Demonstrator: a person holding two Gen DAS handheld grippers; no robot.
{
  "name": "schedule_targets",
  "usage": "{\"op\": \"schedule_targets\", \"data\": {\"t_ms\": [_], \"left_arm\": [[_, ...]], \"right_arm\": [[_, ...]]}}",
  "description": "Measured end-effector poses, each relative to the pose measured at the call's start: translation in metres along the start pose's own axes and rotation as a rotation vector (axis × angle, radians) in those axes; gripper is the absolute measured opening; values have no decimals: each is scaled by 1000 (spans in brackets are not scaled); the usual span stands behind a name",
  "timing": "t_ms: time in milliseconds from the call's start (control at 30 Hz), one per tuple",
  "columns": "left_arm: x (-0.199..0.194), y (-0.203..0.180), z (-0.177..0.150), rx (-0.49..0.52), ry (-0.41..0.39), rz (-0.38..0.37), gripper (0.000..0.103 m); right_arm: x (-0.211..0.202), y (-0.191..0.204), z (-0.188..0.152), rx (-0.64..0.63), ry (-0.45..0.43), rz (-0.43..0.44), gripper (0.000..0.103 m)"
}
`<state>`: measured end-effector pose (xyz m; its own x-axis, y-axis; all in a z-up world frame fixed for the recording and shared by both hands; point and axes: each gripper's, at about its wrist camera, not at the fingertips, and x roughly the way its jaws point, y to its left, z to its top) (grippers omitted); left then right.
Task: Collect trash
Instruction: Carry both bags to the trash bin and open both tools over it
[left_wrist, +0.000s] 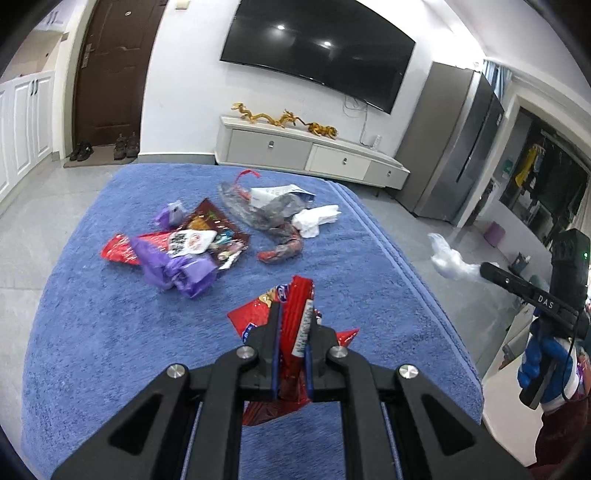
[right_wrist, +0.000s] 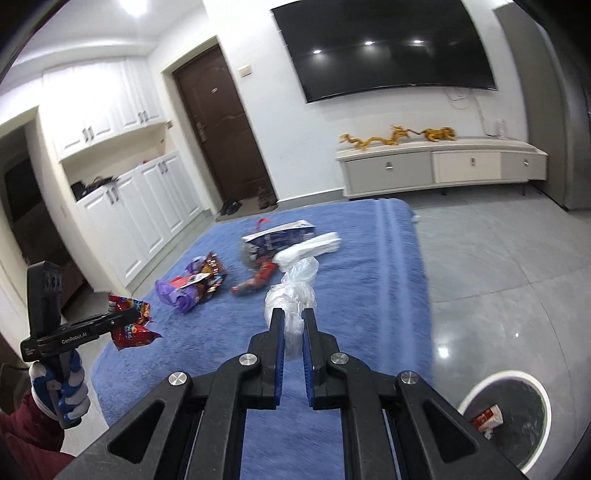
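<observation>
My left gripper is shut on a red snack wrapper and holds it above the blue towel; it also shows in the right wrist view. My right gripper is shut on a crumpled clear plastic bag, seen from the left wrist view off the towel's right edge. More trash lies on the towel: a purple bag, a dark red wrapper, a red-and-grey wrapper, a white tissue and a white-blue packet.
A round white-rimmed bin stands on the grey floor at lower right, with a red-and-white carton inside. A TV cabinet with gold dragon figures stands behind the towel. A brown door and white cupboards are at far left.
</observation>
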<state>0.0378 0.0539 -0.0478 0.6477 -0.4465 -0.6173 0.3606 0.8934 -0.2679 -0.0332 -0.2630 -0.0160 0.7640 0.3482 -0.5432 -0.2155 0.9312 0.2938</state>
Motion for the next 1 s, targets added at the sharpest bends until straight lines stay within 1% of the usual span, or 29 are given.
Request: {"op": "schedule_targets", "data": {"t_ms": [200, 333, 433, 567, 700, 867, 1000], "left_arm": [[26, -46, 13, 91, 46, -16, 9], [50, -87, 21, 171, 82, -37, 9], [71, -124, 28, 233, 114, -74, 9], [102, -187, 31, 341, 149, -143, 9], [140, -251, 28, 424, 209, -222, 9], [193, -320, 15, 471, 313, -301, 10], [232, -361, -1, 497, 377, -324, 10]], "right_arm": [[-25, -43, -19, 95, -40, -45, 9], [-42, -76, -38, 165, -61, -84, 9], [-54, -100, -55, 218, -70, -126, 9], [-73, -136, -79, 296, -77, -193, 9], [-89, -176, -105, 395, -70, -269, 9], [-102, -219, -137, 505, -43, -337, 9], [-98, -244, -160, 574, -5, -373, 9]]}}
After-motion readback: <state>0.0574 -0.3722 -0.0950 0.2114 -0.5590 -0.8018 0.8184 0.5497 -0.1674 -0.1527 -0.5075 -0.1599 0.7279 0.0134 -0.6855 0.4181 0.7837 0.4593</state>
